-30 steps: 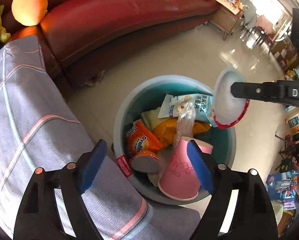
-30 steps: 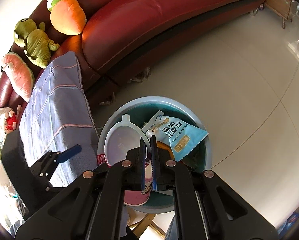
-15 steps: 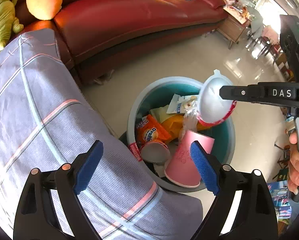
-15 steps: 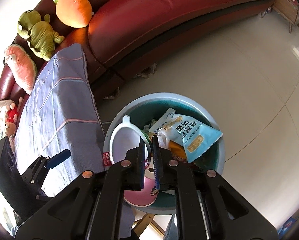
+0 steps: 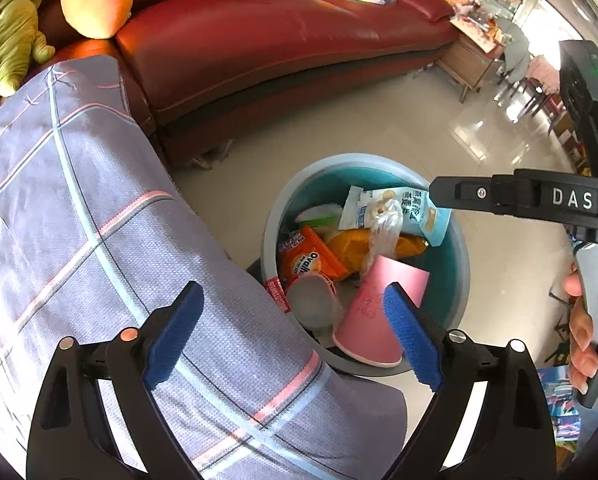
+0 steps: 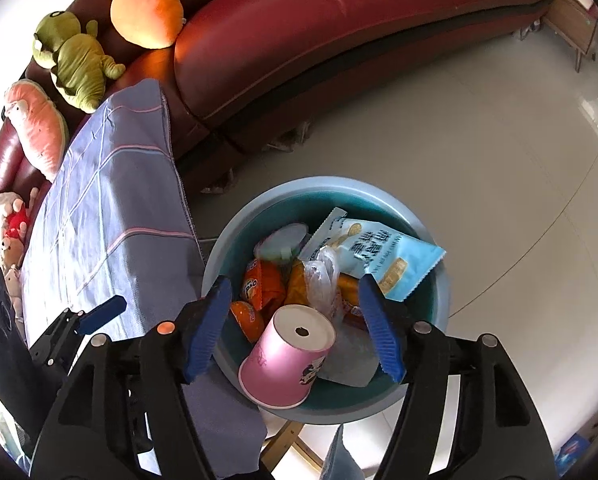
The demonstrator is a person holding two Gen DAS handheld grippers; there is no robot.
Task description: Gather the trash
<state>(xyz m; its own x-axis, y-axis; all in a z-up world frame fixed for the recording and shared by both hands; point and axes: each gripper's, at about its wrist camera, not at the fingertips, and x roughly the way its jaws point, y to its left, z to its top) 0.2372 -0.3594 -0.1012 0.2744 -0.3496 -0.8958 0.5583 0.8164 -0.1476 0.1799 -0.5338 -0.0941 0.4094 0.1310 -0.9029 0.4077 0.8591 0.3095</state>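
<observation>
Red leather sofa (image 6: 339, 32) curves behind the scene, and we note a grey-blue checked cloth (image 5: 99, 240) draped over the surface at left. On the pale tiled floor (image 6: 479, 140) stands a round grey bin with a teal inside (image 6: 439, 280), just beside the cloth's edge. We find the trash inside it: a pink paper cup (image 6: 287, 360) lying tilted with its white base up, a light blue snack packet (image 6: 383, 256) leaning against the rim, an orange wrapper (image 5: 307, 260) and a clear crumpled plastic bag (image 6: 319, 276). Our right hand-held gripper (image 6: 295, 328) hangs above the bin, its blue-padded jaws opening and holding nothing. Our left hand-held gripper (image 5: 295, 332) stands wide apart, likewise empty, over the cloth's edge and the bin.
</observation>
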